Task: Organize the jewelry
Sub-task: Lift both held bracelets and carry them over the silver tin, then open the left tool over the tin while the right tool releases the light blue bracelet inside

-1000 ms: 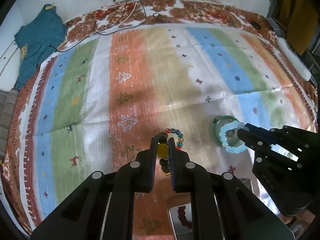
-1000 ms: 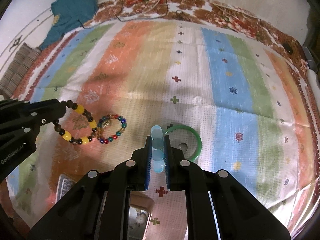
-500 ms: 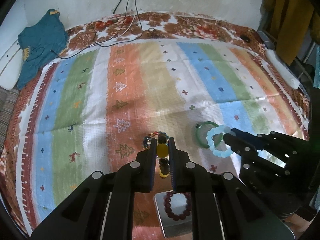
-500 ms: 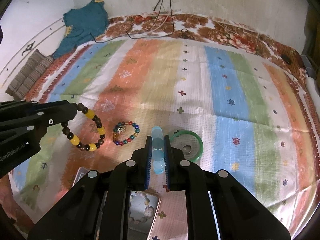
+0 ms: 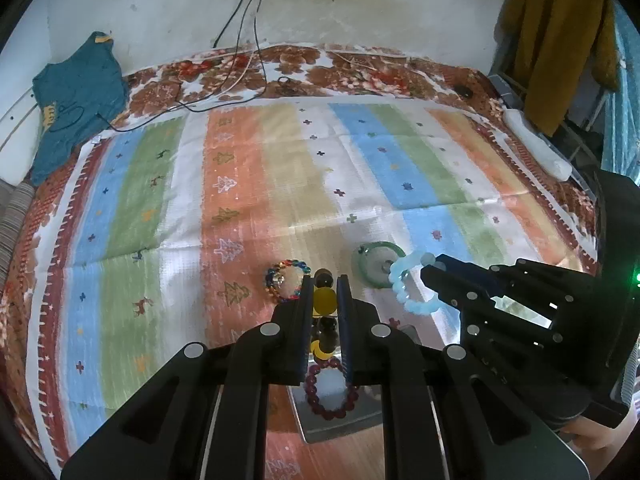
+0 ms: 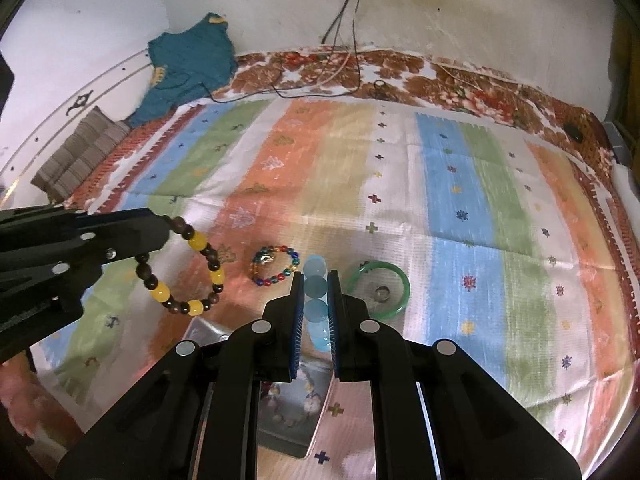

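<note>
Your left tongs (image 5: 325,300) cover much of the brown-and-yellow bead bracelet (image 5: 324,298); only some beads show between them. Your right tongs (image 6: 316,300) likewise hide part of the pale blue bracelet (image 6: 315,288). The metal tray (image 5: 340,420) is half masked, and its contents (image 6: 292,400) in the right view blur beyond identification.

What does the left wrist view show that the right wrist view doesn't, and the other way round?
Left wrist only: a mustard coat hanging at the right, and a dark red bracelet in a metal tray.

Right wrist only: the whole brown-and-yellow bracelet dangling from the left tongs.

Both: the multicoloured bracelet, green bangle, pale blue bracelet in the right tongs, teal garment.
</note>
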`<state>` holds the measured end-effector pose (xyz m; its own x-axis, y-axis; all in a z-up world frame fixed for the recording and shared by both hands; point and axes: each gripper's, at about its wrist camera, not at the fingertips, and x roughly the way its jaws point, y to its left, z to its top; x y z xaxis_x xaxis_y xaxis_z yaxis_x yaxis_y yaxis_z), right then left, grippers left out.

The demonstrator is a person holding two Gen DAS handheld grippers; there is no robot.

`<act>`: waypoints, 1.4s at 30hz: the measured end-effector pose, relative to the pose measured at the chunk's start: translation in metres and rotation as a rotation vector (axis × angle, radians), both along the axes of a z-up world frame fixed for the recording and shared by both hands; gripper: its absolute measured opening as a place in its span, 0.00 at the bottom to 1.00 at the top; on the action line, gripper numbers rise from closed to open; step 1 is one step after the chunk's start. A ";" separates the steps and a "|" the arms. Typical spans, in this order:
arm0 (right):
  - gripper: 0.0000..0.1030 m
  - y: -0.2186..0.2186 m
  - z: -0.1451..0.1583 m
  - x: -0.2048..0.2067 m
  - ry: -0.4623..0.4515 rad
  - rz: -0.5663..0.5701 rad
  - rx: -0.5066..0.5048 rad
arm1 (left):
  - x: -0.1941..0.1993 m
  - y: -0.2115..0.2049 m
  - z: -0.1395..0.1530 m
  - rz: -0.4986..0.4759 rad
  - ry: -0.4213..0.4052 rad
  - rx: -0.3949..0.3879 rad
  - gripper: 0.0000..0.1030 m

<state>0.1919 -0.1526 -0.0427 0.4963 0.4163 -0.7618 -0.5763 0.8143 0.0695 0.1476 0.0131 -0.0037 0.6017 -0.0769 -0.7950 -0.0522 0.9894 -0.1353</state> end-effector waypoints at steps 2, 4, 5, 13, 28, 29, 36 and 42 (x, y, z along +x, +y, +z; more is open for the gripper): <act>0.12 -0.002 0.002 -0.005 0.003 0.010 0.006 | -0.004 0.000 0.001 -0.002 -0.005 -0.004 0.11; 0.12 -0.004 0.003 -0.011 0.002 0.019 0.009 | -0.009 -0.002 0.003 -0.005 -0.011 -0.004 0.11; 0.12 -0.004 0.004 -0.013 0.002 0.022 0.011 | -0.011 -0.002 0.003 -0.007 -0.013 -0.006 0.11; 0.12 -0.010 0.006 -0.031 0.000 0.040 0.017 | -0.033 -0.008 0.007 -0.024 -0.036 0.000 0.11; 0.12 -0.013 0.005 -0.052 0.003 0.071 0.021 | -0.061 -0.012 0.010 -0.037 -0.066 -0.004 0.11; 0.12 -0.012 0.005 -0.053 0.005 0.076 0.022 | -0.062 -0.012 0.010 -0.037 -0.066 -0.003 0.11; 0.13 -0.012 0.001 -0.050 0.033 0.057 0.006 | -0.062 -0.017 0.005 -0.029 -0.035 0.020 0.11; 0.26 -0.016 -0.002 -0.047 0.034 0.026 -0.012 | -0.059 -0.011 0.004 0.006 -0.028 0.040 0.19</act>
<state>0.1451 -0.1685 -0.0445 0.4589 0.4199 -0.7830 -0.5950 0.7997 0.0802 0.0889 0.0019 0.0000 0.6241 -0.0414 -0.7803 -0.0552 0.9938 -0.0969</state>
